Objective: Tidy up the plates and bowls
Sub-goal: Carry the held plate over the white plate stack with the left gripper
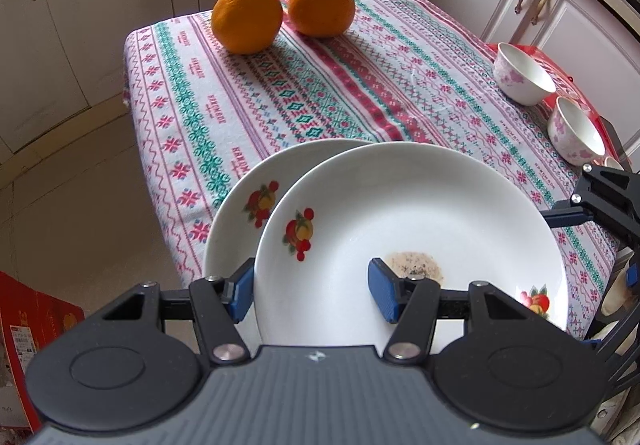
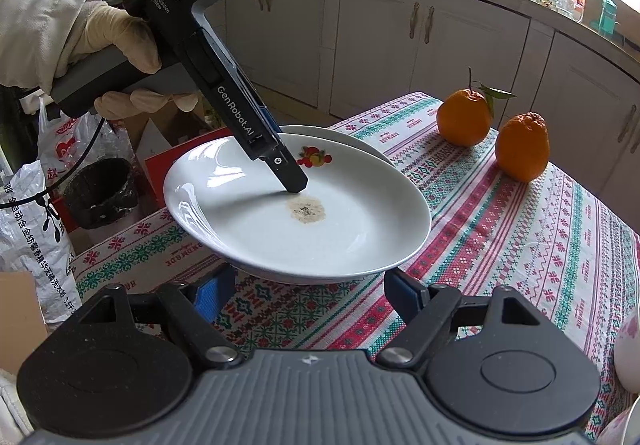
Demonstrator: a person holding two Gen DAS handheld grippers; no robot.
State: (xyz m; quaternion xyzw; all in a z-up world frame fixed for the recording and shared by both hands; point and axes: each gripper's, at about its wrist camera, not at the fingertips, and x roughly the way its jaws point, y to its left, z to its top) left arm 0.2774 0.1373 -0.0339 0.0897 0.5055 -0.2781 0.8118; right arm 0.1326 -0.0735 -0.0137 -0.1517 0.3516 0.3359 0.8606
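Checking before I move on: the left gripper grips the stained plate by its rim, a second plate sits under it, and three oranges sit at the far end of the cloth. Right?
Not quite: there are two oranges, not three, as the left wrist view shows. The rest holds: the left gripper grips the stained plate by its rim, and the second plate sits under it.

white fruit-print plate (image 1: 420, 213) with brown stain – tilted, overlapping second plate (image 1: 244, 201), two pink-flowered bowls (image 1: 524, 75) at table edge

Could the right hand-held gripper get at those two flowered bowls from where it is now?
Probably yes. The right hand-held gripper is open and empty, and the flowered bowls stand at the tablecloth's edge beside it with nothing between.
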